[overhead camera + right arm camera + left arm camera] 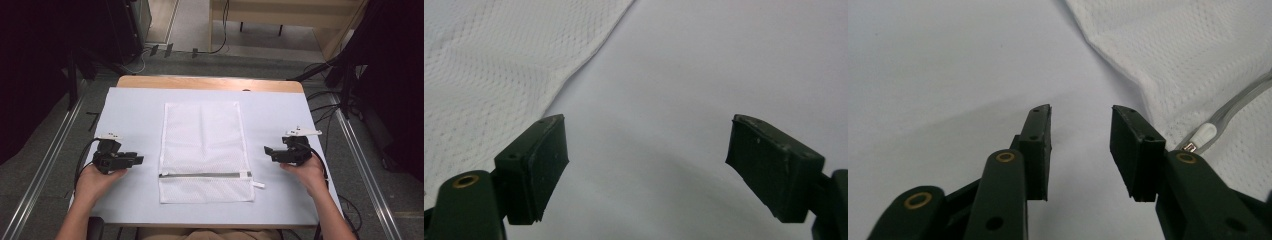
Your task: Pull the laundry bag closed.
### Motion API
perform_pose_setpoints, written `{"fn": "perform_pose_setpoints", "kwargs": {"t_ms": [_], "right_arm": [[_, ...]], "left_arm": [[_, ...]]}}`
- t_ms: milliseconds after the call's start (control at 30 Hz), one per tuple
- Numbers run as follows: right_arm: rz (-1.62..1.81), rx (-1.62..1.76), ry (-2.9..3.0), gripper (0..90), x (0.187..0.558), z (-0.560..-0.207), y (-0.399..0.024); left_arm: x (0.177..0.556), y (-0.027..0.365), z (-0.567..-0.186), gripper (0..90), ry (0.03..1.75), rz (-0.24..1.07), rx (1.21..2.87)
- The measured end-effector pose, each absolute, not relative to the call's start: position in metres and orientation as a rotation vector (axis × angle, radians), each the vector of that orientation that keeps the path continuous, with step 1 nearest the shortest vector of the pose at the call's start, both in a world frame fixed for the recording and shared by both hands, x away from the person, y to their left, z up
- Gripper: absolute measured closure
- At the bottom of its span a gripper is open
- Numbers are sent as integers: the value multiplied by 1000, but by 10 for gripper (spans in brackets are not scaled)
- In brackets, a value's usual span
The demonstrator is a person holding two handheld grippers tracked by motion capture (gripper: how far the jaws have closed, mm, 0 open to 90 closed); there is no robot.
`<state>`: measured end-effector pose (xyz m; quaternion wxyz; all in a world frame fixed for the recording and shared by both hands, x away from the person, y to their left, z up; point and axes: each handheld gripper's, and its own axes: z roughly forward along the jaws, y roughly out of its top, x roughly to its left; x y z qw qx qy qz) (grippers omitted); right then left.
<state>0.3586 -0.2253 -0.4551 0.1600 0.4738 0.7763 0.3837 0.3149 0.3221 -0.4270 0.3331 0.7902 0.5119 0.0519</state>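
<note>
On the pale sheet-covered table (130, 107) a flat white mesh zip bag (202, 135) lies at the centre, long axis running away from us, its grey zipper (205, 175) crossing near our edge with the pull tab to the right. We judge the approach comes next, so we should bring the empty left gripper (137, 160), jaws partly apart, and the empty right gripper (267, 150), jaws wide, in low and level from either side.

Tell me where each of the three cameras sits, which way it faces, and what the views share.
High view: above the person's side, facing forward and down on the table; forearms, left gripper and right gripper show.
Left gripper view: on the left gripper, looking along its jaws at the mesh bag and zipper.
Right gripper view: on the right gripper, jaws wide, facing the bag's edge.
Shared: all three show the mesh bag on the white surface.
</note>
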Motion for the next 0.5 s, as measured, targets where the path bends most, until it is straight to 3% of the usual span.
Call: {"fn": "perform_pose_setpoints", "kwargs": {"t_ms": [100, 200, 333, 500], "right_arm": [[1103, 1354, 2217, 198, 358, -454, -225], [1096, 1344, 2215, 240, 355, -453, -225], [1103, 1344, 2224, 267, 355, -453, -225], [1087, 1356, 2251, 277, 356, -455, -222]], "left_arm": [[316, 321, -425, 606, 1322, 155, 2059], [320, 321, -426, 510, 1337, 116, 2052], [322, 320, -430, 449, 1358, 95, 2066], [323, 320, -429, 412, 1342, 97, 2061]]}}
